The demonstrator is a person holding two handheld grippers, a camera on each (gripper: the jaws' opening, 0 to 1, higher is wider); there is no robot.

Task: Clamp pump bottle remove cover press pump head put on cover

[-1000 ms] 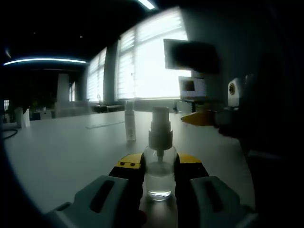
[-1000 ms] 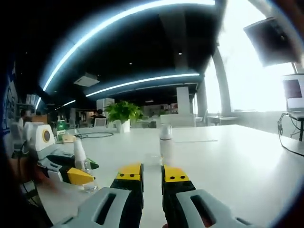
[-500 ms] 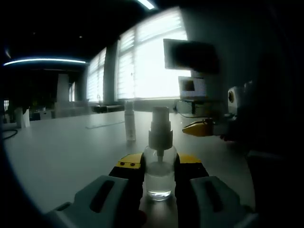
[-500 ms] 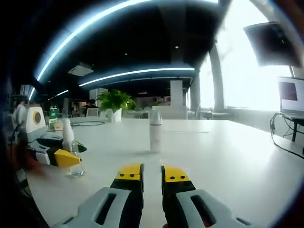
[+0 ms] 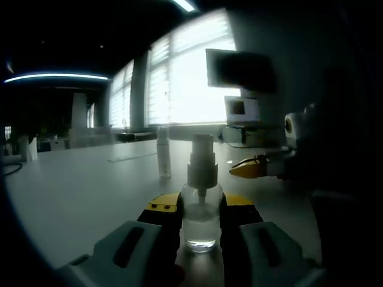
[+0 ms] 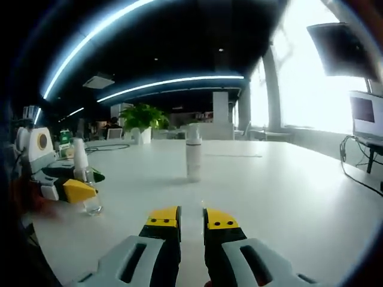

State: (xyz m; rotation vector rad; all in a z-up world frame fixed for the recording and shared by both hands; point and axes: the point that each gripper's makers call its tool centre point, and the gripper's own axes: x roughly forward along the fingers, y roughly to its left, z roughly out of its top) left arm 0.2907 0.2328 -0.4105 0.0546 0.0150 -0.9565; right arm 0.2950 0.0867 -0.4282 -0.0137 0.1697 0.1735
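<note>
In the left gripper view the left gripper [image 5: 200, 216] is seen clamped on the pump bottle [image 5: 200, 206], its yellow-tipped jaws pressed against either side of the clear body. The bottle stands upright on the white bench [image 5: 84, 191], a little clear liquid visible in its base, and its white pump head [image 5: 201, 160] is uncovered. The cover [image 5: 163, 153], a tall pale tube, is seen standing upright on the bench farther off, well apart from the bottle and slightly to its left in this view. The right gripper [image 5: 254, 167] is noted at the right of the same view, its yellow tip above the bench and clear of the bottle. In the right gripper view the right gripper's jaws are seen nearly closed, a narrow gap between them and nothing held. The cover [image 6: 193, 152] stands ahead of them, and the clamped bottle [image 6: 90, 191] is at the far left, in the left gripper [image 6: 69, 190]. A potted plant [image 6: 142, 118] and a monitor [image 6: 342, 49] are recorded in the background.
</note>
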